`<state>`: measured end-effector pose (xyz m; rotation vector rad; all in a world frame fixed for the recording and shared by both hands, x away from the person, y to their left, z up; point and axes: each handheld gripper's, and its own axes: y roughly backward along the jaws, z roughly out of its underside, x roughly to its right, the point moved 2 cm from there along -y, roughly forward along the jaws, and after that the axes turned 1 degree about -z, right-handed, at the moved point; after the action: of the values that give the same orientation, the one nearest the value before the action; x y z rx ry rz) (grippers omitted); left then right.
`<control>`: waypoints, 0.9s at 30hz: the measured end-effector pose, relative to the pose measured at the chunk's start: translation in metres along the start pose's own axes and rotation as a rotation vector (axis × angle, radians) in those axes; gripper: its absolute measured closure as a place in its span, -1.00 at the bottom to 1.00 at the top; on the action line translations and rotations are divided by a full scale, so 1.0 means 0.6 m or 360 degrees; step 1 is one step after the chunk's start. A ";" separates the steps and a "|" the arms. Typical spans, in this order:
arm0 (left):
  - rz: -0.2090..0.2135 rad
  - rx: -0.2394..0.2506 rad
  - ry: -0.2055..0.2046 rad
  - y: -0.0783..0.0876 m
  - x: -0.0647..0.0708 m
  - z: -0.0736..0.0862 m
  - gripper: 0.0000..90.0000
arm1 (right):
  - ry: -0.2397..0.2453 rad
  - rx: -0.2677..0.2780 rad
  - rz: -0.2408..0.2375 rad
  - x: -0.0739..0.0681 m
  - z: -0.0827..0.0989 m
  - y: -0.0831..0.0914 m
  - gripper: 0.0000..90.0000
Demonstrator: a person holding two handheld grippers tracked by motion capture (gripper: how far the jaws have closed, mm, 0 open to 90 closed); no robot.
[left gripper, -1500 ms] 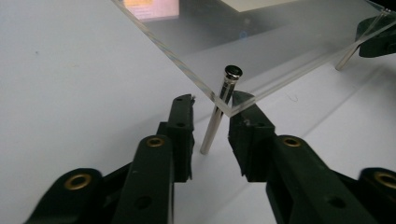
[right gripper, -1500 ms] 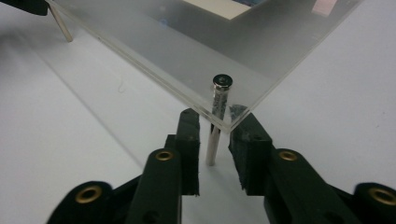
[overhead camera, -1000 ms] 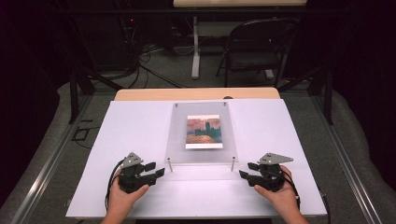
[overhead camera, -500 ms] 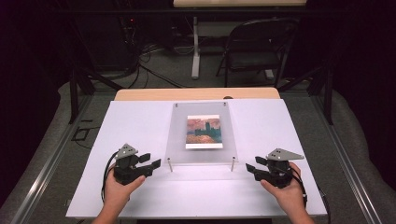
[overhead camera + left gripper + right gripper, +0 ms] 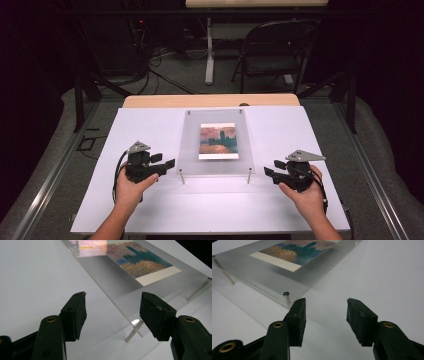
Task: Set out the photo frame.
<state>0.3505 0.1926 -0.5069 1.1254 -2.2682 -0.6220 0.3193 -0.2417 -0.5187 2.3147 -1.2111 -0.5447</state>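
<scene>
I hold both grippers beside the clear acrylic picture frame [image 5: 217, 142]: left gripper [image 5: 167, 164] jaws just opened, nothing between; right gripper [image 5: 267, 173] jaws apart, empty.

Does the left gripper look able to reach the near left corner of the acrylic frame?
Probably yes: the left gripper is open beside the acrylic frame, and bare table lies between them.

On the table [image 5: 150, 125] in front of you, the clear frame [image 5: 190, 150] lies at the centre, raised on corner posts, with the picture [image 5: 218, 141] inside it. Your left gripper [image 5: 167, 164] sits just left of its near-left post [image 5: 182, 176]; your right gripper [image 5: 267, 173] sits right of the near-right post [image 5: 249, 175]. A chair [image 5: 272, 50] stands beyond the far edge.
</scene>
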 end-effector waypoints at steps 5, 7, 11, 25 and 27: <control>-0.0078 -0.0003 -0.0029 -0.007 -0.009 -0.027 -0.21 | 0.0014 -0.0021 0.0021 0.006 -0.023 -0.018 0.10; -0.0077 -0.0003 -0.0040 -0.010 -0.011 -0.043 -0.21 | 0.0020 -0.0035 0.0033 0.006 -0.038 -0.028 0.04; -0.0040 -0.0016 0.0015 -0.018 -0.016 -0.065 -0.17 | 0.0016 -0.0039 0.0016 0.007 -0.059 -0.037 0.02; -0.0068 -0.0090 0.0080 -0.077 -0.046 -0.130 0.01 | -0.0053 -0.0153 0.0003 0.040 -0.113 -0.085 0.09; -0.0081 -0.0094 0.0081 -0.079 -0.049 -0.135 0.02 | -0.0058 -0.0155 0.0007 0.043 -0.118 -0.088 0.09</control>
<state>0.4446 0.1770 -0.4818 1.1604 -2.1699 -0.6684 0.4056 -0.2212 -0.4942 2.2292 -1.1794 -0.6324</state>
